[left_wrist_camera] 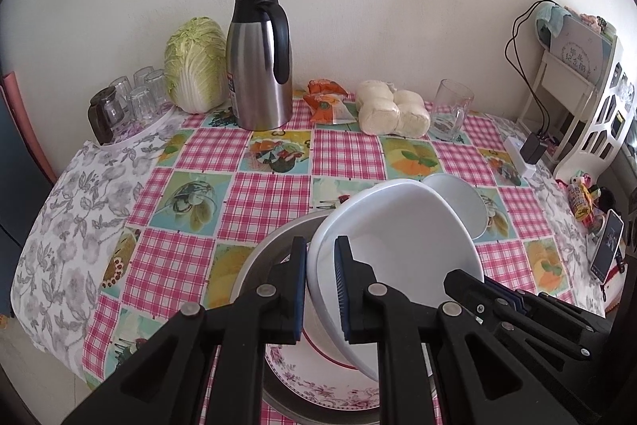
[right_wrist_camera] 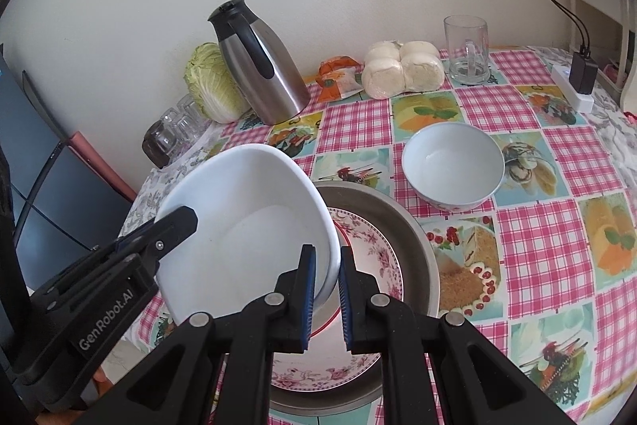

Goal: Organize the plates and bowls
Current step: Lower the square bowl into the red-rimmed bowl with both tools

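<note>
In the left wrist view, the white bowl is pinched at its rim by the left tool, tilted above the floral plate that lies in the metal basin. In the right wrist view, the opposite rim is clenched by the right tool, and a small bowl stands beyond the basin on the bench. The bowl should probably be levelled and lowered evenly onto the plate before either grip is eased.

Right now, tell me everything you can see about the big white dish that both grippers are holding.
The big white rounded-square dish looks like plain glossy ceramic or melamine, deep and empty. It is tilted and held above the floral plate. The left gripper and right gripper clamp opposite rims.
</note>
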`<state>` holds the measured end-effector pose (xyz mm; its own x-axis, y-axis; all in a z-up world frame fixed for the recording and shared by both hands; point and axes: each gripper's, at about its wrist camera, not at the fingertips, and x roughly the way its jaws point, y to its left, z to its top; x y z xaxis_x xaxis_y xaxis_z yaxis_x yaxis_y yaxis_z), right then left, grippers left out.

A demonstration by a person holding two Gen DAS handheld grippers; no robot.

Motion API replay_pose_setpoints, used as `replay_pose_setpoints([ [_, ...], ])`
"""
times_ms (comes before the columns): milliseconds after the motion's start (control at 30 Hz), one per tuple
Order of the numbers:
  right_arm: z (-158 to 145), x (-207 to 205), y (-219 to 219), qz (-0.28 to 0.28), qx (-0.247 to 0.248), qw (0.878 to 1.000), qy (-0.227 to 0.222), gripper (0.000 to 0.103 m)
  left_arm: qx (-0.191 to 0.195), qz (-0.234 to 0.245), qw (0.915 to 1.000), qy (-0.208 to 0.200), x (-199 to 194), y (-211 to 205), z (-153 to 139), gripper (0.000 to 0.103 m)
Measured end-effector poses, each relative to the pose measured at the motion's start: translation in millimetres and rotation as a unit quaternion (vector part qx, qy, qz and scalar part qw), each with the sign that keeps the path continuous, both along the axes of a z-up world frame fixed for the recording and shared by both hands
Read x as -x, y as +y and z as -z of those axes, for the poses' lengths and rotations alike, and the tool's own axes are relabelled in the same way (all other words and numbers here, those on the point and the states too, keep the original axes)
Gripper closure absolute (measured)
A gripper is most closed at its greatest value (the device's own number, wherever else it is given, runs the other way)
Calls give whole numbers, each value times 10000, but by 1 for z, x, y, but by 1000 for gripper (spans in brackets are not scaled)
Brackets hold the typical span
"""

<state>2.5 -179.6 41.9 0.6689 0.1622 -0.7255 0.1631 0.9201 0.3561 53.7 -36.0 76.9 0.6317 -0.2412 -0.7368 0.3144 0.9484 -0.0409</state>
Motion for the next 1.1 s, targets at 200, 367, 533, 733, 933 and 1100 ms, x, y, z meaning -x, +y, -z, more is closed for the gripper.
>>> replay_pose_setpoints([
  [200, 3, -2, -2, 30, -21, 10000, 69, 90, -10, -6, 9999, 136, -3, -1, 7, 89],
  [367, 7, -4, 0, 17, -18, 9999, 135, 90, -37, -37, 9997, 246, -7, 1, 13, 89],
  [533, 8, -5, 0, 13, -37, 9999, 149, 89, -1, -50, 9995, 322, -8, 1, 17, 89],
  [733, 13, -8, -1, 24, -9, 9997, 233, 88, -95, -77, 9992, 389, -11, -1, 22, 89],
  [933, 20, -12, -2, 36, -27, 9995, 310, 88, -135, -105, 9982, 569, -16, 0, 33, 89],
  [1100, 23, -14, -1, 22, -6, 9994, 345, 88, -170, -118, 9983, 553, -16, -1, 35, 89],
])
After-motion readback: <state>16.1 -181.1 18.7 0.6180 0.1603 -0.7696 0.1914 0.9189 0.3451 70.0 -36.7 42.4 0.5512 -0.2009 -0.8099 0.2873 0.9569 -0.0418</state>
